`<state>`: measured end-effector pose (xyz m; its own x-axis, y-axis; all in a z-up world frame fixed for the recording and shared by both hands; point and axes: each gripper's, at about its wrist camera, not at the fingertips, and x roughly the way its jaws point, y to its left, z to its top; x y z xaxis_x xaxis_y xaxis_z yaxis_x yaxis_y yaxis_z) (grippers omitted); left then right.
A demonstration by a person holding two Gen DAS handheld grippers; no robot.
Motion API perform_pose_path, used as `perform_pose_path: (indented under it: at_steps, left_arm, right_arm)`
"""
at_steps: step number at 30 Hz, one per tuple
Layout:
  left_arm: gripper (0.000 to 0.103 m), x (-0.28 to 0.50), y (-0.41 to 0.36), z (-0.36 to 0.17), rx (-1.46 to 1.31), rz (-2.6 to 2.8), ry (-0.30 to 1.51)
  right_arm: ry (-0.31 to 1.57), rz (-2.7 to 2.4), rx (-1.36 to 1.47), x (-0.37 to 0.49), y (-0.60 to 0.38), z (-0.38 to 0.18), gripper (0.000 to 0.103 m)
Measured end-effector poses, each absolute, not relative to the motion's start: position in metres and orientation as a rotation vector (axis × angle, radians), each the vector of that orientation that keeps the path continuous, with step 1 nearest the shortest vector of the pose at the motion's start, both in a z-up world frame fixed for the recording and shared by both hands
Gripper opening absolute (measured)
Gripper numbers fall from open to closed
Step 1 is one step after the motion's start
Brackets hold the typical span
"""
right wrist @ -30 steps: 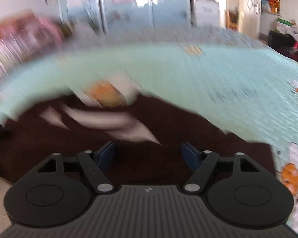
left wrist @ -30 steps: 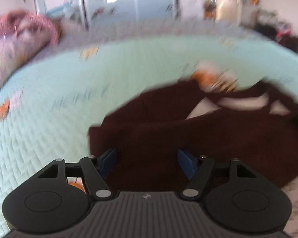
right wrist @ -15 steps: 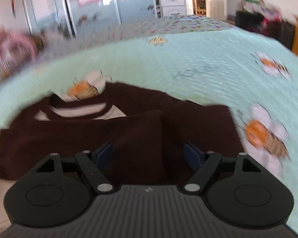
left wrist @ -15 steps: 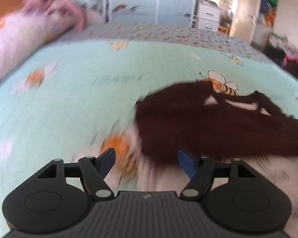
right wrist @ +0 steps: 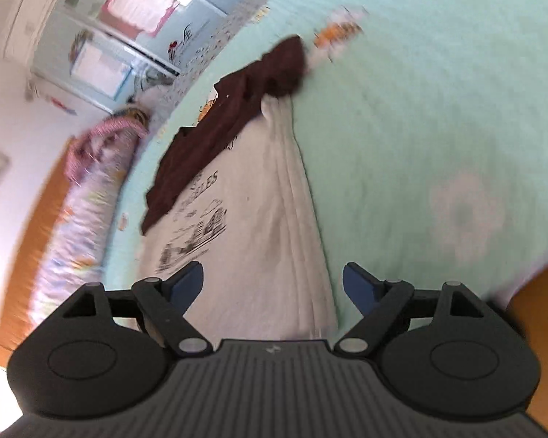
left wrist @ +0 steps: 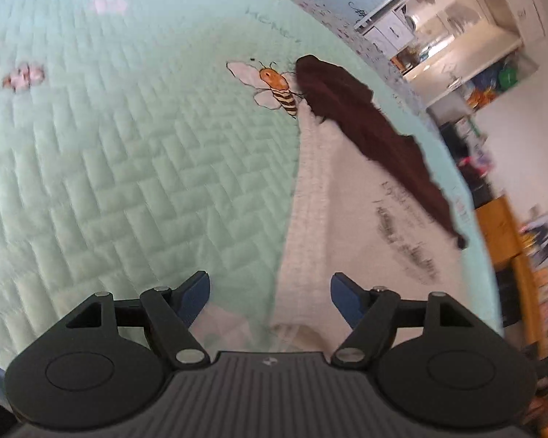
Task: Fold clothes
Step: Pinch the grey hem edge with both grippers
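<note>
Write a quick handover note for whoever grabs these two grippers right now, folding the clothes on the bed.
Left gripper: open, jaws just been widening, nothing between them, over the near edge of the white printed T-shirt.
Right gripper: open, jaws just been widening, empty, over the same shirt.
Dark brown garment: folded narrow, lying on the mint quilt along the shirt's far edge; whether it overlaps the shirt is unclear.
Done: the brown garment looks folded and released.
Left: the white shirt lies spread out, not yet folded.
</note>
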<state>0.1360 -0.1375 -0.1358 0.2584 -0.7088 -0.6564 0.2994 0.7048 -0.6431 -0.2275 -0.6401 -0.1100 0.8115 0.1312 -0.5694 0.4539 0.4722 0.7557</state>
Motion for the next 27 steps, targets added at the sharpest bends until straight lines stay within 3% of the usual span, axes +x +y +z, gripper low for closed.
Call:
perform_pose_path:
  at_steps: [9, 14, 17, 20, 22, 24, 27]
  left_arm:
    - [0.077, 0.136, -0.143, -0.162, -0.666, -0.773, 1.217]
    - [0.078, 0.135, -0.157, -0.158, -0.646, -0.79, 1.233]
    - [0.077, 0.136, -0.164, -0.161, -0.673, -0.822, 1.242]
    - [0.061, 0.134, -0.166, -0.168, -0.703, -0.814, 1.242]
    - [0.042, 0.132, -0.165, -0.173, -0.718, -0.795, 1.25]
    - [0.032, 0.131, -0.163, -0.176, -0.726, -0.784, 1.253]
    - [0.019, 0.125, -0.159, -0.172, -0.714, -0.778, 1.233]
  right_arm:
    - [0.588, -0.162, 1.255, -0.232, -0.633, -0.14, 0.084]
    - [0.608, -0.145, 1.271, -0.222, -0.63, -0.146, 0.085]
    - [0.6, -0.15, 1.283, -0.221, -0.629, -0.15, 0.08]
    - [0.614, -0.178, 1.273, -0.223, -0.629, -0.152, 0.061]
    - [0.627, -0.202, 1.264, -0.224, -0.629, -0.153, 0.045]
    - [0.638, -0.223, 1.259, -0.225, -0.629, -0.155, 0.034]
    - [0.637, -0.237, 1.253, -0.228, -0.627, -0.156, 0.027]
